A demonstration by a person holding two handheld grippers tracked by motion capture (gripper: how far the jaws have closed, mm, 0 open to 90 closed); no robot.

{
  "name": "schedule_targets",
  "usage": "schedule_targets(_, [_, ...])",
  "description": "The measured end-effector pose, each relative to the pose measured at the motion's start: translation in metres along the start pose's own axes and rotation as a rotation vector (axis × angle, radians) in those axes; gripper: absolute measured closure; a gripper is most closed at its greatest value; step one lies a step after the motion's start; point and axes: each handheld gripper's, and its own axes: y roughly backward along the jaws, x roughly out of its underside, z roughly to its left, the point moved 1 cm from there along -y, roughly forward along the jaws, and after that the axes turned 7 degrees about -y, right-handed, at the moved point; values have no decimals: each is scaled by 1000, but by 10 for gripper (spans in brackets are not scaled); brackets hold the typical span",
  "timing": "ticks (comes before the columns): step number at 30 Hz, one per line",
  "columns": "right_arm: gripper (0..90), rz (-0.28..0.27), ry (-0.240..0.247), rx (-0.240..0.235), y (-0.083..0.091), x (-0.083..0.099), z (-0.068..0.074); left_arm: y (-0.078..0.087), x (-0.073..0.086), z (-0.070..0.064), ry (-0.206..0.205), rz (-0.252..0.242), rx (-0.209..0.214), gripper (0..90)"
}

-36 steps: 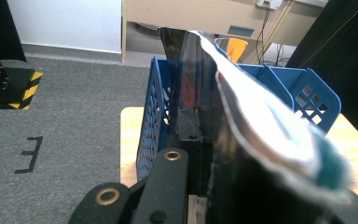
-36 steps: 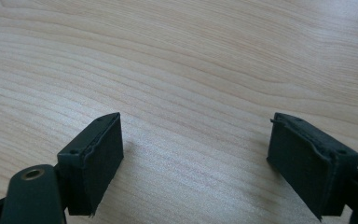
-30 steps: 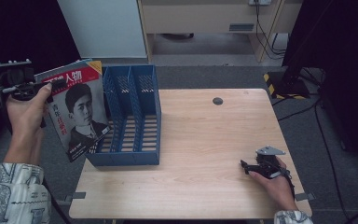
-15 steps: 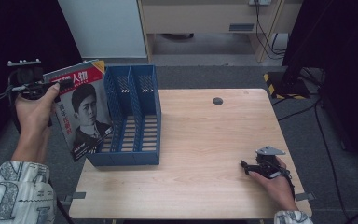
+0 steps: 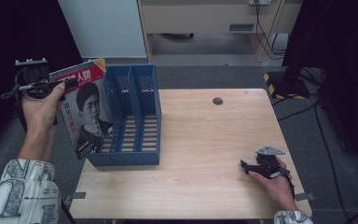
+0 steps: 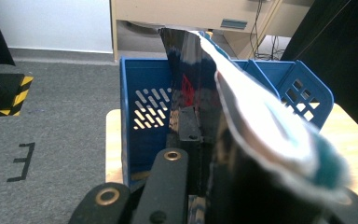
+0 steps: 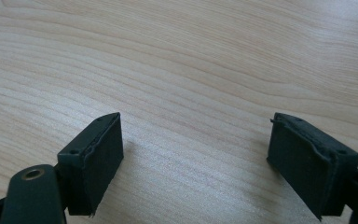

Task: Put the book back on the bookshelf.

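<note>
Since the earlier frame your left gripper (image 5: pixel 59 85) has carried the magazine (image 5: pixel 85 112) a little to the right and nearer, so its lower corner now overlaps the left wall of the blue file holder (image 5: pixel 145 122); your right hand has not shifted. The left jaws are clamped on the magazine's top edge, and in the left gripper view the magazine (image 6: pixel 242 116) bows and sags away from the jaws above the file holder (image 6: pixel 140 112). It hangs tilted in the air, just left of the holder and not yet inside a slot.

To do this step well, lift until the bottom edge clears the holder's rim, turn the spine parallel to the dividers, and bring it over the left compartment before lowering. Because the pages flop, lead with the lower corner, let the wall guide it down, and release only once the bottom rests on the holder's floor.

Your right gripper (image 5: pixel 251 168) rests low on the table's near right area, jaws wide apart on nothing, with bare wood between its pads (image 7: pixel 95 158). You could use it to steady the holder if it slides.

The light wooden table (image 5: pixel 214 154) carries a small dark round disc (image 5: pixel 217 101) at its far side. Grey carpet surrounds it, with a pale cabinet (image 5: pixel 205 16) beyond and cables (image 5: pixel 307 107) trailing at the right.
</note>
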Motion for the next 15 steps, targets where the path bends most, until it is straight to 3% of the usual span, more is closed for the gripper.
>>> schedule_targets(15, [183,3,5,0,0,0,0,-10,0,-1,-10,-30,14,866])
